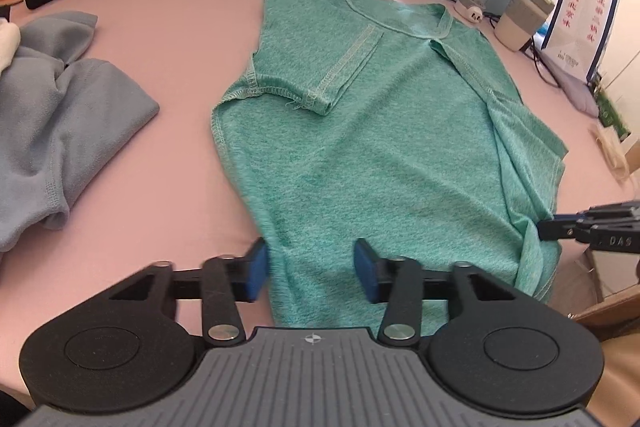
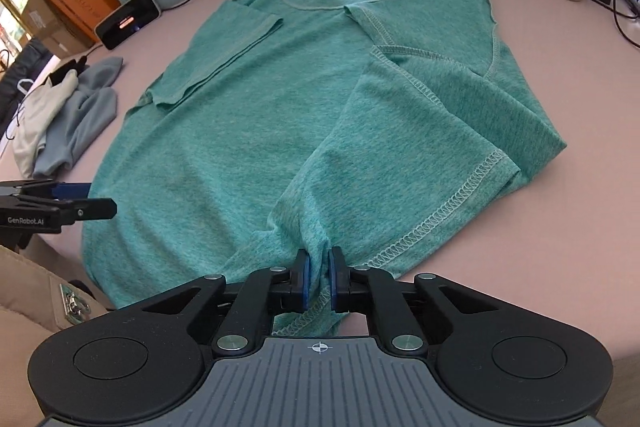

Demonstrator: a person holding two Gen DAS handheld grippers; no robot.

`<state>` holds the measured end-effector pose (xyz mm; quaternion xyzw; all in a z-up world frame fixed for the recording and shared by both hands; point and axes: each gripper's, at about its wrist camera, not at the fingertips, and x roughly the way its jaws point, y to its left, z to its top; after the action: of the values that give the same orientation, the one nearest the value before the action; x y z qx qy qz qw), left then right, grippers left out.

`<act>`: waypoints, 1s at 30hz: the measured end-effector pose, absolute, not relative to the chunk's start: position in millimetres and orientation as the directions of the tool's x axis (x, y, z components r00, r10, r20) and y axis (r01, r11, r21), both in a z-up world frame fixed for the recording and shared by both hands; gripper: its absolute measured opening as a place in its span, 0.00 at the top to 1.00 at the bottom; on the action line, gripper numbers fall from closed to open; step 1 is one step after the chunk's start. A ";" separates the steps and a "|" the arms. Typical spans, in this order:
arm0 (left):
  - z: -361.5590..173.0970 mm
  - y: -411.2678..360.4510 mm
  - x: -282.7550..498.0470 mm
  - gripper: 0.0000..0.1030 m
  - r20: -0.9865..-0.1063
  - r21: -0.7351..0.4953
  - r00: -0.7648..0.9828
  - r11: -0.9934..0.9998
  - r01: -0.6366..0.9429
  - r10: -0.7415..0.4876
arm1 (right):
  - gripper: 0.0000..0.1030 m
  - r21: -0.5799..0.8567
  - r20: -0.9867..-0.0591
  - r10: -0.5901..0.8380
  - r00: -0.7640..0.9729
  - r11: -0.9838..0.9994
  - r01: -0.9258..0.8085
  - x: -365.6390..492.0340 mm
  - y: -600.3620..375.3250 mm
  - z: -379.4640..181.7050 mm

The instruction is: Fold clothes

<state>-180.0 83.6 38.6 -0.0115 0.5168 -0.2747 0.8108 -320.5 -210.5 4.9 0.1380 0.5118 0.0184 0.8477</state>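
Teal T-shirt [image 2: 256, 131]: one, on pink bench [image 2: 540, 227]. Grey garments [image 1: 60, 107]: one pile. Right gripper [image 2: 319, 277] clamped on hem; left gripper [image 1: 310, 269] agape, straddling hem.

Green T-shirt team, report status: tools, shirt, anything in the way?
Right tool shut on hem of green knit T-shirt. Left tool open, astride the hem's other end. Both sleeves folded in. Grey-blue garment lies apart.

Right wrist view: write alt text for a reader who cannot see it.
The right gripper pinches the near hem of a green T-shirt lying flat on a pink table, both sleeves folded inward. The left gripper reaches the shirt's left edge; a pile of grey and white clothes lies beyond.
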 end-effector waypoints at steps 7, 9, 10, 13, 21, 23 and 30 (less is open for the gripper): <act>56.1 65.2 -157.5 0.95 -0.764 -0.410 0.302 0.790 0.456 -0.571 | 0.92 0.271 -0.823 0.165 0.543 0.955 0.120 -315.8 -216.6 15.9; 66.0 54.0 -146.1 0.95 -0.737 -0.405 0.334 0.779 0.479 -0.588 | 0.96 0.261 -0.810 0.145 0.568 0.957 0.129 -311.9 -221.6 18.9; 71.8 48.0 -139.2 0.95 -0.720 -0.399 0.354 0.773 0.493 -0.597 | 0.96 0.258 -0.804 0.137 0.579 0.957 0.132 -308.8 -224.6 20.2; 88.7 31.2 -118.2 0.96 -0.673 -0.364 0.416 0.763 0.533 -0.612 | 0.96 0.244 -0.789 0.113 0.604 0.960 0.139 -296.5 -233.7 23.6; 102.5 34.6 -114.4 0.48 -0.749 -0.229 0.421 0.796 0.561 -0.512 | 0.79 0.275 -0.816 0.176 0.551 0.956 0.102 -285.3 -244.0 28.9; 93.7 49.8 -129.6 0.48 -0.794 -0.208 0.390 0.812 0.546 -0.466 | 0.62 0.283 -0.831 0.185 0.525 0.952 0.113 -296.5 -243.2 26.8; 48.2 83.4 -167.2 0.48 -0.886 -0.255 0.262 0.873 0.416 -0.384 | 0.55 0.323 -0.865 0.229 0.446 0.935 0.145 -318.5 -235.2 16.5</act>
<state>-167.2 83.4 48.2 0.0147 0.5530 -0.2519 0.7941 -318.5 -235.2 16.5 0.1783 0.5256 0.0253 0.8315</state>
